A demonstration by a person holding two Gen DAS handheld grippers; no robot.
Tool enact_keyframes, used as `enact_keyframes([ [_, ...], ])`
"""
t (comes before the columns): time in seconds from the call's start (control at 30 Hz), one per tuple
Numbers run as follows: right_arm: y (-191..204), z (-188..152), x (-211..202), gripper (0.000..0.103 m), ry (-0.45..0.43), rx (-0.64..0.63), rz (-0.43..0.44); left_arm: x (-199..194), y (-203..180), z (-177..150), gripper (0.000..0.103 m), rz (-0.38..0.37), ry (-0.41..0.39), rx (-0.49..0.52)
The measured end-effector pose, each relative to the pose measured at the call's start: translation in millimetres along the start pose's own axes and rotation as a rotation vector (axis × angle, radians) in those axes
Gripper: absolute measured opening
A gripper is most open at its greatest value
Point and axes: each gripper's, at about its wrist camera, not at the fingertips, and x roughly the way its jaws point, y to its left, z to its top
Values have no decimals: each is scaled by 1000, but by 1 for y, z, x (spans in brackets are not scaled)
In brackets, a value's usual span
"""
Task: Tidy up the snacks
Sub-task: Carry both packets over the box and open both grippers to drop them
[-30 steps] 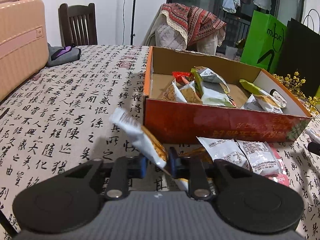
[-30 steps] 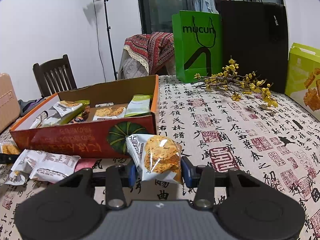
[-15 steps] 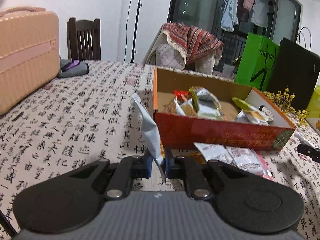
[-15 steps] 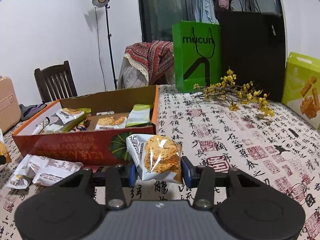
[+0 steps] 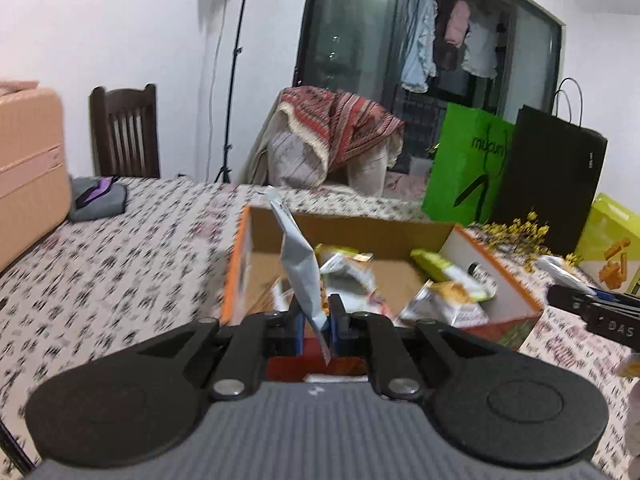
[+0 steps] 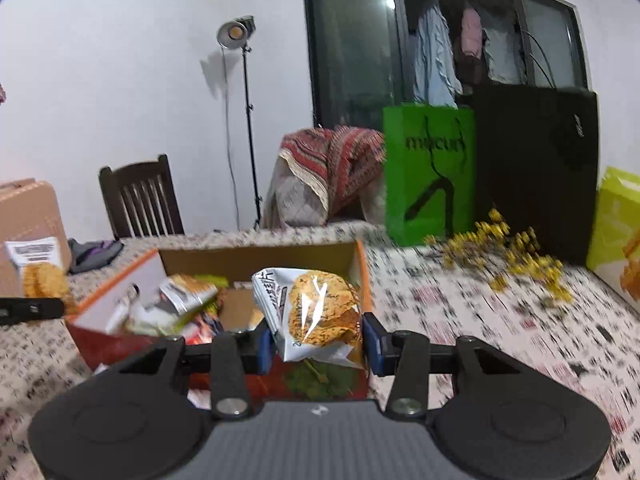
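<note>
While each hand-held gripper (image 5: pixel 315 320) (image 6: pixel 317 342) pinches a snack packet (image 5: pixel 298 264) (image 6: pixel 316 312), both tilt slightly downward.

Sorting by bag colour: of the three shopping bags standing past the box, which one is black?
The middle one, the black bag with thin loop handles. It stands between the green bag printed "mucun" and the yellow-green bag at the right edge.

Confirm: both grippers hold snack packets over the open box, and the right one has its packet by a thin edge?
Not quite. The right gripper clamps its snack packet across the full width, as the right wrist view shows. The thin-edge grip is the left gripper on its packet. Both are at the box.
</note>
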Motion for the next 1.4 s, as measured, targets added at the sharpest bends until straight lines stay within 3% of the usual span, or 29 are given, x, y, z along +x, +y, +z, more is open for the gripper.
enact_keyframes([
  [0.33,26,34,55,43,15,11,13,52,-26,28,12,0,3,5],
  [0.6,18,12,95,43,77,32,12,89,-22,16,12,5,30,11],
  [0.77,17,5,98,43,95,31,28,101,-17,8,12,3,60,19],
  [0.93,22,1,97,43,104,1,38,95,-17,6,15,-7,25,22],
  [1.0,22,2,94,45,93,-5,33,92,-17,6,32,-9,8,22],
  [1.03,22,2,92,52,85,-3,33,90,-18,5,58,-5,1,17],
  [1.07,21,3,91,58,79,2,34,87,-17,5,76,14,-19,10],
  [1.13,19,4,86,82,56,13,32,83,-15,6,88,34,-51,2],
  [1.17,19,4,84,86,47,19,35,81,-13,6,100,32,-59,-8],
  [1.27,17,6,80,103,29,34,48,75,-10,7,103,62,-97,-40],
  [1.4,19,7,78,103,22,20,38,76,-7,8,103,72,-92,-47],
])
